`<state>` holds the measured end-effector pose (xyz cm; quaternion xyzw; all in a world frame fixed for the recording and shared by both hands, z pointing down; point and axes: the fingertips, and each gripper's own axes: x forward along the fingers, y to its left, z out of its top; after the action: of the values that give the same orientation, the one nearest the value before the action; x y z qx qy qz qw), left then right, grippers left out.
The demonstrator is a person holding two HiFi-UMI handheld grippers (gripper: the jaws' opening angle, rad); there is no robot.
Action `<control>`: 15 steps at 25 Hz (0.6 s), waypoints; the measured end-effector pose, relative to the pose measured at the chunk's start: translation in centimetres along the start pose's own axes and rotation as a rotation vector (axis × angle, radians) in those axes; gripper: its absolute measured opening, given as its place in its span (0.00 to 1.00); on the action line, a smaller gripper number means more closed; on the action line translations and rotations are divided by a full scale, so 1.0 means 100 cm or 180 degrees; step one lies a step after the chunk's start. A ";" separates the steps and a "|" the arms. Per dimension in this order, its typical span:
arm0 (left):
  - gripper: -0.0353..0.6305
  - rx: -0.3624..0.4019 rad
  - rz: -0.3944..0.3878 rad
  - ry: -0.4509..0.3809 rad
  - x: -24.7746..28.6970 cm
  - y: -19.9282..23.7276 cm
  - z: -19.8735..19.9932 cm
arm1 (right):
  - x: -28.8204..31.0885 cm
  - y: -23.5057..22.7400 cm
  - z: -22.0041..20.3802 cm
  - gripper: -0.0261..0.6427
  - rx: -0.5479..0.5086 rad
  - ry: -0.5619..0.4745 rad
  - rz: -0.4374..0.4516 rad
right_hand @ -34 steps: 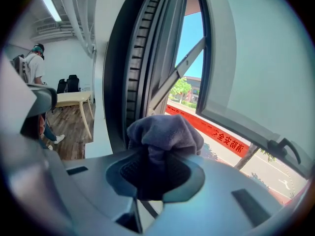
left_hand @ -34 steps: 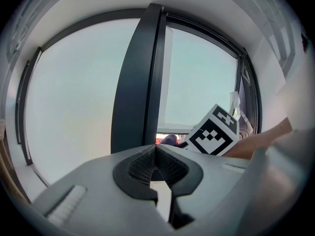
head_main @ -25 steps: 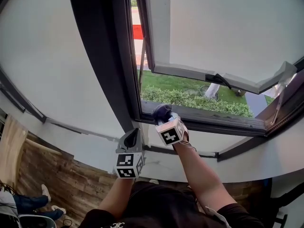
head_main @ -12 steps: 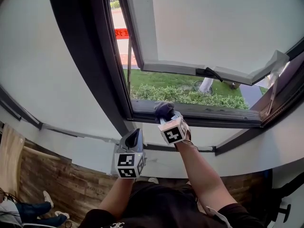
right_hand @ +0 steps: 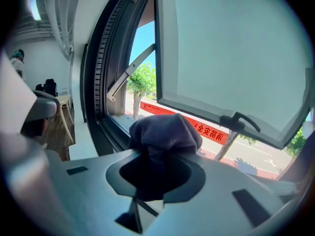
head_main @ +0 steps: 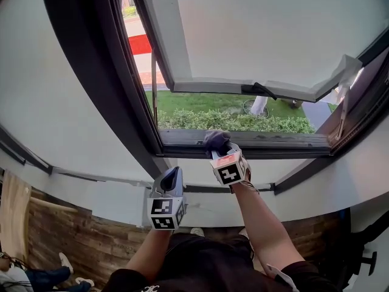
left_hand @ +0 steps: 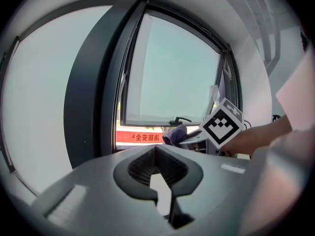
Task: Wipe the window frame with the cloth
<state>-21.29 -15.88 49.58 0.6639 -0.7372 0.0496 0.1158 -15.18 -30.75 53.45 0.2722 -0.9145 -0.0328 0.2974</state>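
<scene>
— What sort of room is it?
— There is a wood floor lowest, a white wall above it, then a dark window frame. The person stands close against the wall.
— And the grippers?
— The left gripper is held low in front of the wall, short of the frame, its jaws pressed together with nothing between them. The right gripper reaches further on an outstretched arm, its jaws clenched on a dark cloth.
— Where is the cloth?
— It is bunched at the jaw tips, touching the frame's bottom rail, left of the rail's middle.
— And beyond that?
— The sash hangs open outward, with a black handle on its lower edge. Outside lie a hedge, grass, and a red banner farther off.
</scene>
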 end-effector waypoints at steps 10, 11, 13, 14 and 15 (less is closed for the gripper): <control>0.06 0.0061 -0.0164 0.0036 0.010 -0.021 -0.001 | -0.018 -0.036 -0.021 0.15 0.0110 0.0037 -0.0249; 0.06 0.0070 -0.0180 0.0042 0.012 -0.023 -0.001 | -0.020 -0.039 -0.022 0.15 0.0121 0.0044 -0.0262; 0.06 0.0090 -0.0211 0.0053 0.014 -0.027 -0.001 | -0.022 -0.045 -0.024 0.15 0.0136 0.0046 -0.0286; 0.06 0.0099 -0.0227 0.0059 0.015 -0.029 -0.001 | -0.023 -0.046 -0.025 0.15 0.0142 0.0045 -0.0301; 0.06 0.0106 -0.0244 0.0062 0.016 -0.031 -0.001 | -0.024 -0.048 -0.027 0.15 0.0151 0.0049 -0.0317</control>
<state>-18.31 -17.77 49.84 0.6930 -0.7091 0.0639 0.1137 -9.71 -33.30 53.33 0.3245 -0.8981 -0.0237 0.2959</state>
